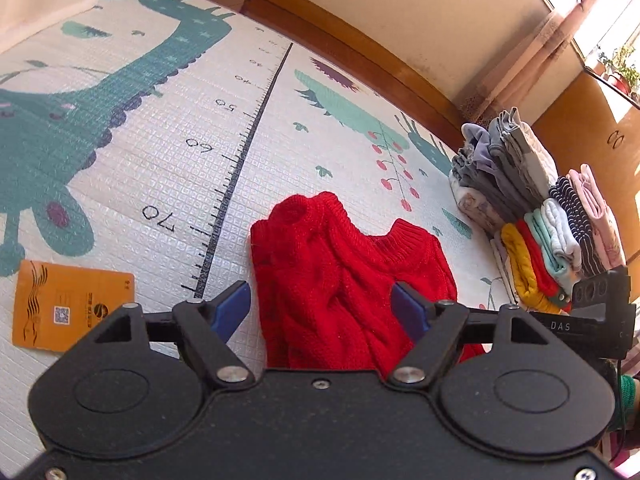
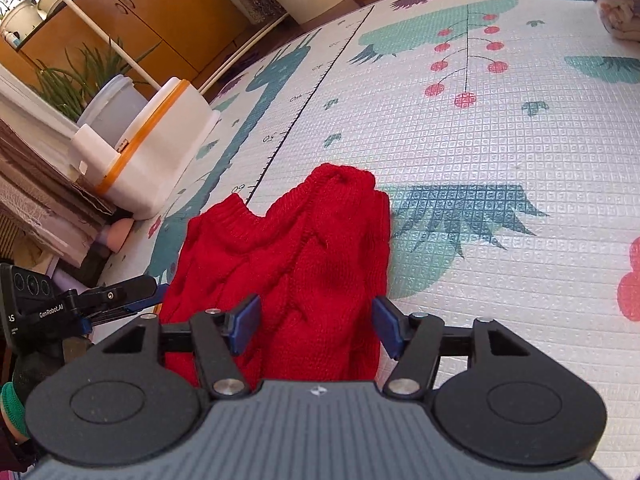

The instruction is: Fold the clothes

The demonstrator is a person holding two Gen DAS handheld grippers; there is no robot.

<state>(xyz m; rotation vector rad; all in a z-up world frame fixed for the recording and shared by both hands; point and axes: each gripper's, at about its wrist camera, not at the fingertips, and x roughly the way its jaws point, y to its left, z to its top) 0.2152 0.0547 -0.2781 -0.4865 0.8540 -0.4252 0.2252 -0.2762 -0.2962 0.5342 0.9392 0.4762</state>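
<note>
A red cable-knit sweater [image 1: 344, 280] lies crumpled on the printed foam play mat [image 1: 168, 168], its ribbed cuffs and hem bunched toward 12 o'clock in both wrist views. In the left wrist view its left edge runs just right of the printed ruler line [image 1: 244, 152], and bare mat opens from 9 through 12 o'clock. An orange card [image 1: 68, 310] lies flat at 9 o'clock, well apart from the knit.

The left gripper [image 1: 320, 312] hovers over the near end of the sweater, its blue-padded fingers [image 1: 234, 310] spread apart with nothing between them but the knit below. The right gripper [image 2: 316, 324] sits likewise above the sweater [image 2: 288, 272], fingers apart, empty; whether either touches the fabric cannot be told.

In the left wrist view two stacks of folded clothes [image 1: 536, 216] stand at 3 o'clock, near the sweater's right edge, close to the wall. In the right wrist view a white tub with an orange band [image 2: 156, 144] sits at 10 o'clock on the mat's edge, while wide open mat [image 2: 500, 160] stretches from 12 to 4 o'clock.
</note>
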